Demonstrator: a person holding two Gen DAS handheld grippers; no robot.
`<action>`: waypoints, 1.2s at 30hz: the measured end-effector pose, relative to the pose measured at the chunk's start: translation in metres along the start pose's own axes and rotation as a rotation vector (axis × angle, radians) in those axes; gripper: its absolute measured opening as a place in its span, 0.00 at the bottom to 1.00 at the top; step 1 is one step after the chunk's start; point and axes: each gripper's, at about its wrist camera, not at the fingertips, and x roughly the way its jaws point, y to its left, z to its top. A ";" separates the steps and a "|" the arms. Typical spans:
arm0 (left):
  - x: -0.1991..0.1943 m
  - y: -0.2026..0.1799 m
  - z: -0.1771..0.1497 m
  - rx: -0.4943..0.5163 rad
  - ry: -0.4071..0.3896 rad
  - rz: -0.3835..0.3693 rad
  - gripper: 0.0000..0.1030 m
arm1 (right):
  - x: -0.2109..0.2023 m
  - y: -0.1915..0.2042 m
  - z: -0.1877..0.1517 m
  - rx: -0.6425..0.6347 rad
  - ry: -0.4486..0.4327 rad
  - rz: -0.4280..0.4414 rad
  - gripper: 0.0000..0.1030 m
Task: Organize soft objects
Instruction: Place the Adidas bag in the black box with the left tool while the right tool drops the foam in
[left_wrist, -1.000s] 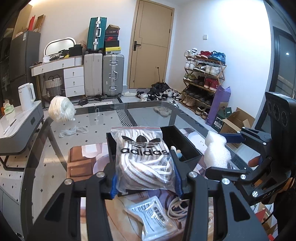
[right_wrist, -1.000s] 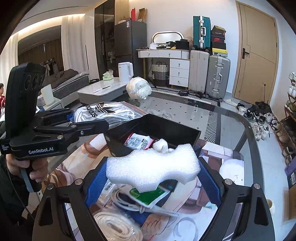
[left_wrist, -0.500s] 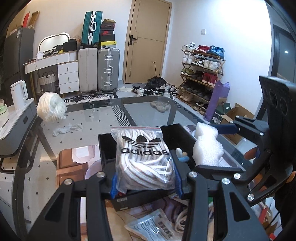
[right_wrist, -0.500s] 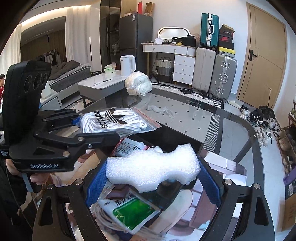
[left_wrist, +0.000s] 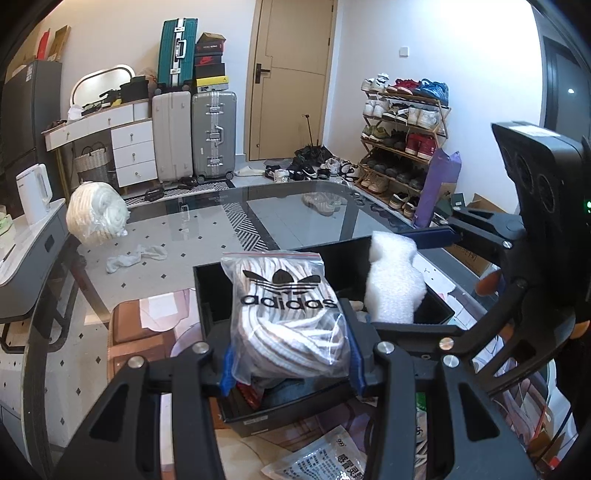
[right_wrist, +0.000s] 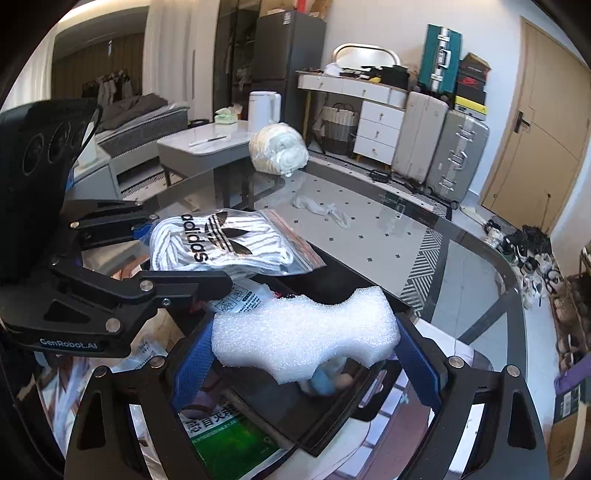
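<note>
White foam and clear plastic, both being carried over one black box.

Left wrist view: left gripper (left_wrist: 288, 363) clamping a clear zip bag of white striped socks with a black adidas logo (left_wrist: 286, 315), blue pads pressing its lower sides, bag standing upright at frame centre with its long axis running away from the camera. Hanging directly above the open black rectangular bin (left_wrist: 258, 410), near wall of the bin just beneath the fingers, so the bag's way in looking to be straight down. At centre right, right gripper (left_wrist: 417, 280) holding a white waisted foam block (left_wrist: 395, 284) over the bin's far right corner. Glass tabletop (left_wrist: 184, 254) spreading behind, a white rolled bundle (left_wrist: 96, 212) at upper left, a limp white sock (left_wrist: 135, 256) just below it.

Right wrist view: foam block (right_wrist: 306, 334) lying crosswise at lower centre, long axis left to right, spanned end to end by the wide-set blue pads of the right gripper (right_wrist: 304, 354). Bin floor (right_wrist: 280, 398) showing straight beneath it; whether already past the rim, not possible to tell. Left gripper (right_wrist: 184, 258) at centre left, sock bag (right_wrist: 225, 245) lying flat over the bin's left side. Both hands seeming equally close to release.
</note>
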 end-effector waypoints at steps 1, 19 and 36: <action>0.002 0.000 0.000 0.003 0.004 -0.001 0.44 | 0.002 0.001 0.000 -0.008 0.005 0.000 0.89; 0.010 -0.002 -0.005 0.026 0.053 -0.013 0.45 | 0.027 -0.007 0.007 -0.078 0.052 0.016 0.99; -0.035 0.005 -0.004 -0.104 -0.032 0.040 1.00 | -0.048 -0.026 -0.016 0.083 -0.043 -0.088 0.99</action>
